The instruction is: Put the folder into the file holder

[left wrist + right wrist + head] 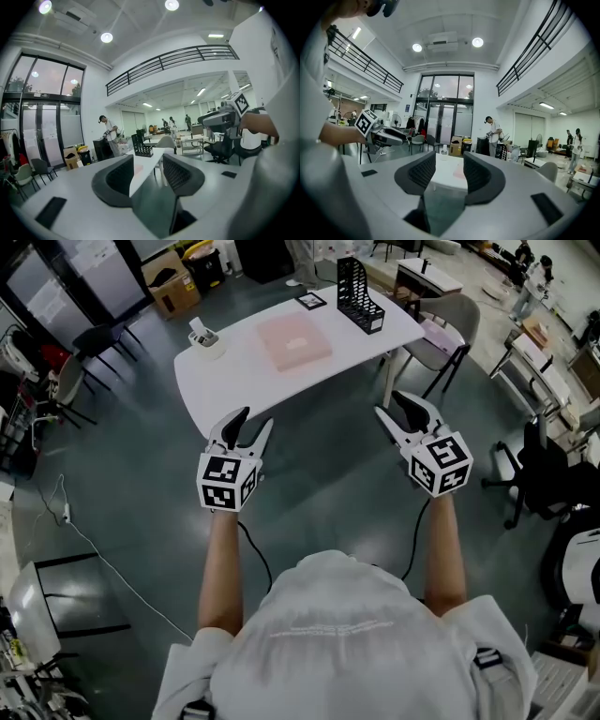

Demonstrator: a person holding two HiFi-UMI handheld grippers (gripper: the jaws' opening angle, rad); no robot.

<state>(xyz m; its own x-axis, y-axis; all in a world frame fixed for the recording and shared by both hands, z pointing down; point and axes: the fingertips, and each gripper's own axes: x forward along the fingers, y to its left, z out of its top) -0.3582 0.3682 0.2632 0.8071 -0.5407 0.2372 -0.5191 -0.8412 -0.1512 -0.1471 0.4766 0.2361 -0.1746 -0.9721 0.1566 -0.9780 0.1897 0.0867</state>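
Observation:
A pink folder lies flat in the middle of the white table. The black mesh file holder stands upright at the table's far right end. My left gripper hovers in front of the table's near edge, open, nothing between its jaws. My right gripper is level with it to the right, also open and empty. Both are well short of the folder. In the left gripper view the file holder and the folder show beyond the jaws; the right gripper view shows the folder between its jaws, far off.
A small white container sits at the table's left end and a dark framed card at the back. A grey chair stands to the table's right, black chairs to the left. A person stands at the room's far side.

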